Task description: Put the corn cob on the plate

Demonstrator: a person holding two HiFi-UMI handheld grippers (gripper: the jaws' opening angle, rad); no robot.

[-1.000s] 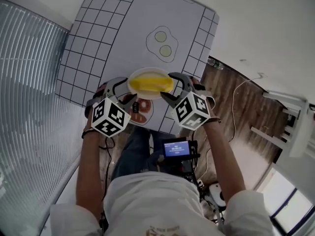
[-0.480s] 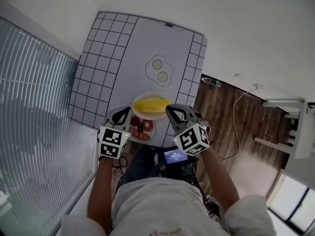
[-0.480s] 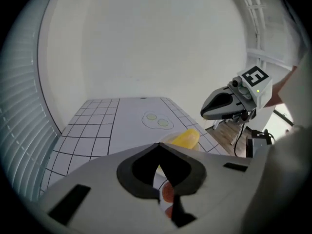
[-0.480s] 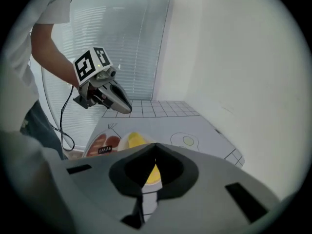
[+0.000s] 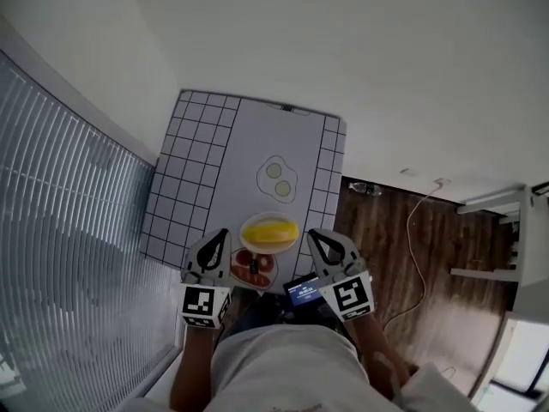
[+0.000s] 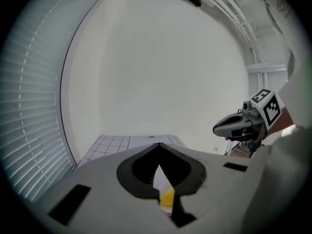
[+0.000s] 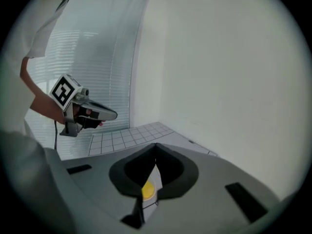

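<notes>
The yellow corn cob (image 5: 269, 230) lies on a small white plate (image 5: 269, 246) near the front edge of the grid-marked table (image 5: 197, 178). My left gripper (image 5: 220, 235) hangs left of the plate, raised off the table, jaws shut and empty. At the plate's right my right gripper (image 5: 315, 234) is shut and empty too. In the left gripper view the closed left gripper (image 6: 157, 146) leaves a slit that shows a bit of the corn cob (image 6: 166, 197), with the right gripper (image 6: 219, 128) off to the side. The right gripper view shows the shut right gripper (image 7: 156, 146), the corn cob (image 7: 148, 190) and the left gripper (image 7: 113, 114).
A fried-egg picture (image 5: 277, 178) is printed mid-table. A round dish with red pieces (image 5: 251, 268) sits at the table's front edge, just below the plate. A small lit screen (image 5: 302, 292) hangs at the person's chest. Window blinds (image 5: 60, 230) run along the left; wooden floor with a cable (image 5: 412, 230) lies right.
Both grippers have closed and lifted up and back from the plate. The corn cob stays on the plate. The head view has pulled far back from the table.
</notes>
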